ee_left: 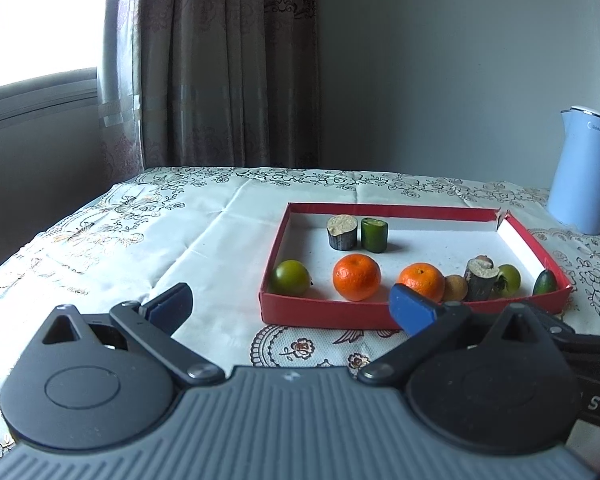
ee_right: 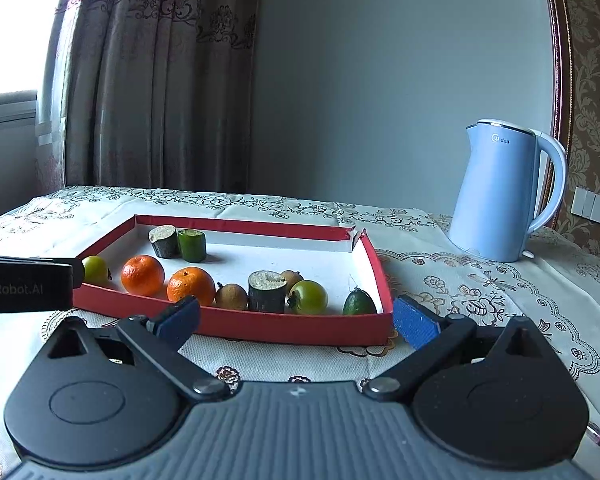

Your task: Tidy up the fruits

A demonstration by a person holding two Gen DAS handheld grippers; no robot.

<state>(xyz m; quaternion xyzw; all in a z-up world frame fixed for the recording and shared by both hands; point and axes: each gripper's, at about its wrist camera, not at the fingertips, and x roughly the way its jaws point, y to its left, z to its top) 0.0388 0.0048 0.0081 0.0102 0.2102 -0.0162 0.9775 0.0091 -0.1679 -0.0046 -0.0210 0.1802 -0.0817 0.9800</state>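
A shallow red cardboard tray with a white floor (ee_right: 260,326) sits on the table under a cream floral tablecloth (ee_right: 460,280), with a pale blue electric kettle (ee_right: 500,192) at the far right. All the fruit in view lies inside the tray: two round orange mandarins (ee_right: 143,275) side by side near the front wall, a green round fruit (ee_left: 289,278) at the near left corner, another green one (ee_right: 308,297) further right, and a small dark green oval fruit (ee_right: 359,303) at the near right corner. Both the left hand-held gripper (ee_left: 292,306) and the right hand-held gripper (ee_right: 296,320) hover just short of the tray, jaws spread wide and holding nothing. This fits either fruit already gathered or fruit awaiting sorting within the tray; the pictures do not settle which.
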